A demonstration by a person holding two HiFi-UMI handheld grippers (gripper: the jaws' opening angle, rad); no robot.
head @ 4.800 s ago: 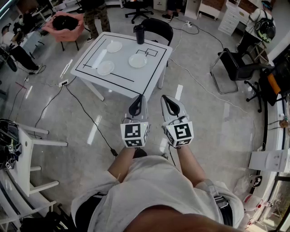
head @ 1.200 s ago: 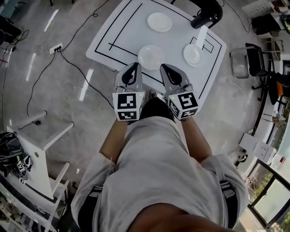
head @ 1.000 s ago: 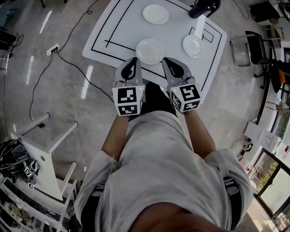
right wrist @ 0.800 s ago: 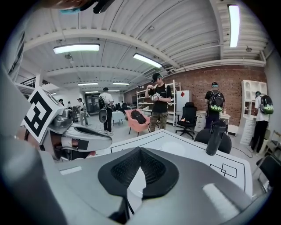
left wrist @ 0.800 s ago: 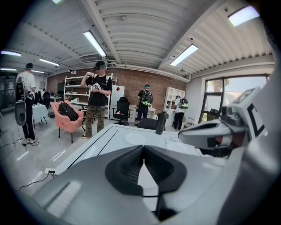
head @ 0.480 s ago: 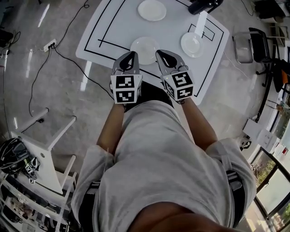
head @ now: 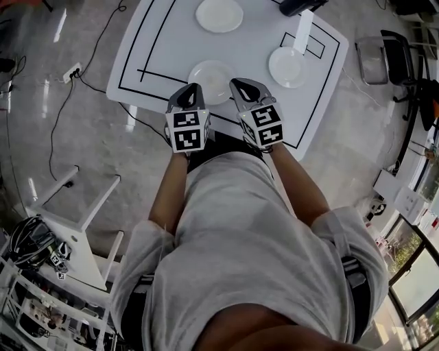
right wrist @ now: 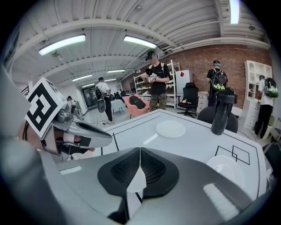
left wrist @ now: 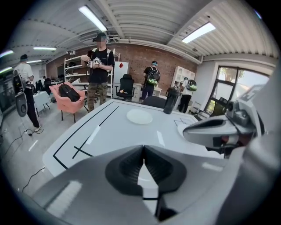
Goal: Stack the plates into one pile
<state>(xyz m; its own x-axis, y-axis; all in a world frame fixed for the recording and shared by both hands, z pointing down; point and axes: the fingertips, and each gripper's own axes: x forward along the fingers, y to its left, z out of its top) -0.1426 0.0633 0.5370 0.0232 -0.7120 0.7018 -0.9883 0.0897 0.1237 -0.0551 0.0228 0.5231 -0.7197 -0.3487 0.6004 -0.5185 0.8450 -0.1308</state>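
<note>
Three white plates lie apart on the white table [head: 164, 41]: a far plate [head: 219, 15], a right plate [head: 288, 66] and a near plate [head: 211, 81]. My left gripper [head: 194, 88] and right gripper [head: 240, 83] hang side by side over the table's near edge, one on each side of the near plate. Both are shut and hold nothing. In the left gripper view the far plate [left wrist: 139, 116] lies ahead, beyond the shut left gripper [left wrist: 143, 147]. The right gripper view has the far plate [right wrist: 171, 128] and the right plate [right wrist: 228, 169] past the shut right gripper [right wrist: 140, 149].
A black bottle [head: 298, 7] stands at the table's far edge, near the right plate. Cables and a power strip [head: 72, 70] lie on the floor to the left. A white stool frame [head: 82, 212] stands at lower left, a chair [head: 384, 58] at right. People [left wrist: 100, 66] stand beyond the table.
The person has stepped up to the table. Both shut grippers have come down and forward together, from short of the near edge to either side of the near plate.
</note>
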